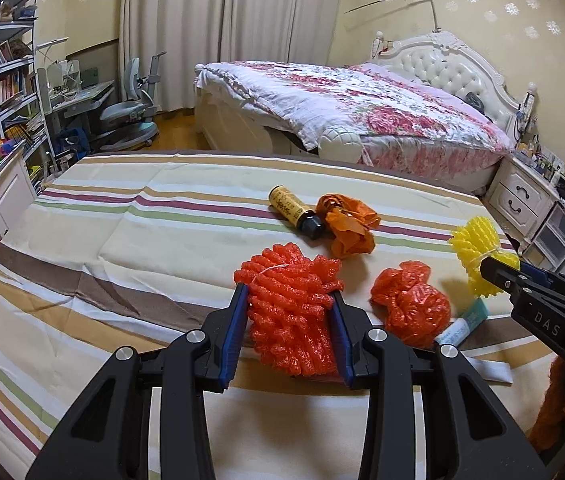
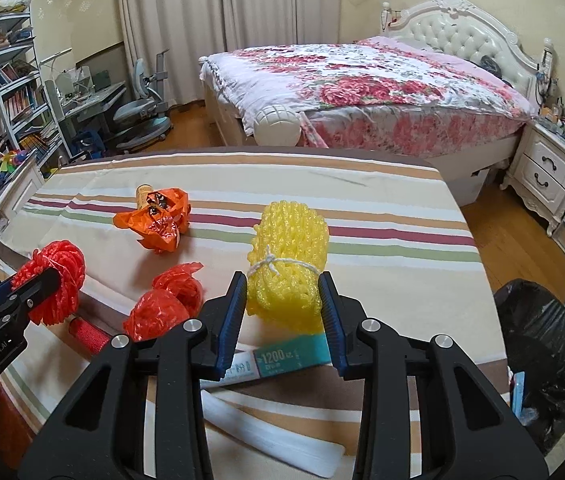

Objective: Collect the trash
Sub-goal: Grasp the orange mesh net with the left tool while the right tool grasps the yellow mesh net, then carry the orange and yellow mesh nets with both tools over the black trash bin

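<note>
My left gripper [image 1: 289, 292] is shut on a red foam net bundle [image 1: 290, 320], held just above the striped bed sheet [image 1: 122, 240]. In the right wrist view my right gripper [image 2: 281, 278] is shut on a yellow foam net bundle [image 2: 290, 236] tied with white string, both pads pressing its sides. A crumpled red plastic bag [image 1: 410, 304] lies between the two bundles. Farther back are an orange plastic bag [image 1: 348, 224] and a dark bottle with a yellow label [image 1: 292, 210]. A teal-and-white box [image 2: 282, 360] lies under the yellow bundle.
A bin lined with a black bag [image 2: 538, 360] stands on the floor off the sheet's right edge. A flat white strip [image 2: 274, 432] lies near the front edge. A flowered bed [image 2: 362, 88], a white nightstand [image 2: 550, 168] and a bookshelf with desk [image 1: 10, 92] ring the room.
</note>
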Tool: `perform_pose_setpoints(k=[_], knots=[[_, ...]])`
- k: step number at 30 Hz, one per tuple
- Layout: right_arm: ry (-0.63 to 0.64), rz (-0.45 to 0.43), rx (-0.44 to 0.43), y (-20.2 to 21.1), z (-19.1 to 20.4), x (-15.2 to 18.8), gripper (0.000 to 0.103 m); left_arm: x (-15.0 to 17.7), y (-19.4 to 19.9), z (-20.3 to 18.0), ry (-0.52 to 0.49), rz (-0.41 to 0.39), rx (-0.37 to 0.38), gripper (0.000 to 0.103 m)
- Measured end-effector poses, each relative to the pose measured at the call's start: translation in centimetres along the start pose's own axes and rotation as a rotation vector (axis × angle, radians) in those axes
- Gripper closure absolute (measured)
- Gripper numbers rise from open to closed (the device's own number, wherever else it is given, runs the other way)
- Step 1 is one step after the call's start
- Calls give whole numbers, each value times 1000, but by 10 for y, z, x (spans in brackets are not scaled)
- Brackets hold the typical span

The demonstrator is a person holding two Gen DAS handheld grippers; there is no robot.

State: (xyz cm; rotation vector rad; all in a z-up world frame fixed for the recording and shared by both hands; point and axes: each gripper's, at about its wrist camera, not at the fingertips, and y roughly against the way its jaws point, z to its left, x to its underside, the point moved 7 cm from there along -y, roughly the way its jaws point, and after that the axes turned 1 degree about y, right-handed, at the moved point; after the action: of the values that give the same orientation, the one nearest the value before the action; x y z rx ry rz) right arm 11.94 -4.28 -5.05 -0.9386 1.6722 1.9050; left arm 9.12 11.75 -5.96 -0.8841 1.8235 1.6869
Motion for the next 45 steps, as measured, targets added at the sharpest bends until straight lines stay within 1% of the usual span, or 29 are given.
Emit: perform_pose_setpoints(k=[4, 12, 20, 29, 34, 37, 45], knots=[[-20, -21, 39, 18, -22, 6, 67, -1, 9, -23, -23, -23, 41, 65], [-91, -49, 151, 49, -88, 19, 67, 1, 17, -86, -100, -43, 136, 65], [-180, -51, 257, 69, -156, 38, 67, 8, 15, -153, -187, -44, 229, 65], [-234, -56, 366, 84, -214, 55, 67, 14, 4, -224, -278, -38, 317, 65], [-257, -47, 390, 85, -236, 64, 67, 16, -2, -259, -325, -37, 352, 65], [-264, -41, 417, 83, -248, 69, 67, 17, -7, -274, -345, -27, 370, 65], [-329, -37, 438, 82, -276, 80, 67, 25, -21, -313, -411, -9, 403, 65]])
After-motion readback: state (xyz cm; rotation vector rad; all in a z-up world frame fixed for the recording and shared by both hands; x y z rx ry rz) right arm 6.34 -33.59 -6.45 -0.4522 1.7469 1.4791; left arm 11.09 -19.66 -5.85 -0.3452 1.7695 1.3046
